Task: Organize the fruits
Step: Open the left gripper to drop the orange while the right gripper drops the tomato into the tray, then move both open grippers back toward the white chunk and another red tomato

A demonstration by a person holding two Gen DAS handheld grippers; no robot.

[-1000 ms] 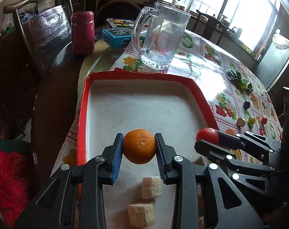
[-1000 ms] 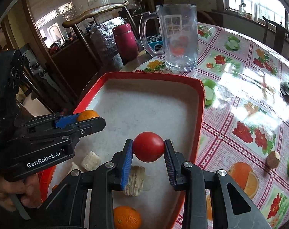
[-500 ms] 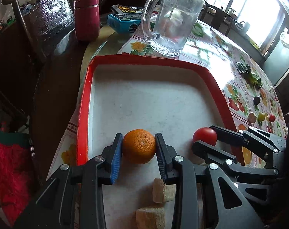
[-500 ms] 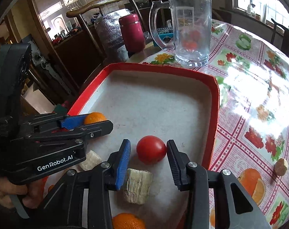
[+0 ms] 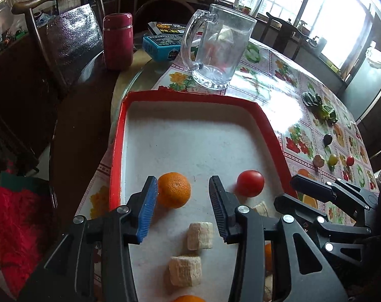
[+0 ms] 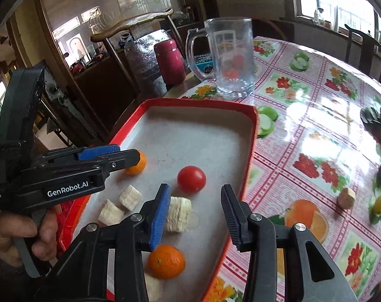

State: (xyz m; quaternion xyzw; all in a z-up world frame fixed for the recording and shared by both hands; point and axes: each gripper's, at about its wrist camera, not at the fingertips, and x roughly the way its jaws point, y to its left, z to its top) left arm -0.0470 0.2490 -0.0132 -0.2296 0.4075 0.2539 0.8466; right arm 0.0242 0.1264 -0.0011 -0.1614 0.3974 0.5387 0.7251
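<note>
A red-rimmed tray with a white floor lies on the table. On it rests an orange between the fingers of my left gripper. The jaws are opening: the orange is close against the blue pad, and the black pad stands clear. A red tomato sits on the tray just ahead of my right gripper, which is open and off it. Several banana pieces and a second orange also lie in the tray. Each view shows the other gripper from the side: the right gripper, the left gripper.
A glass mug, a red flask and a blue box stand beyond the tray. Green leaves and small fruits lie on the patterned cloth to the right. A chair stands at the table's left edge.
Both grippers were shut on the orange and the tomato; both have opened and drawn back a little. The fruits now rest on the tray floor.
</note>
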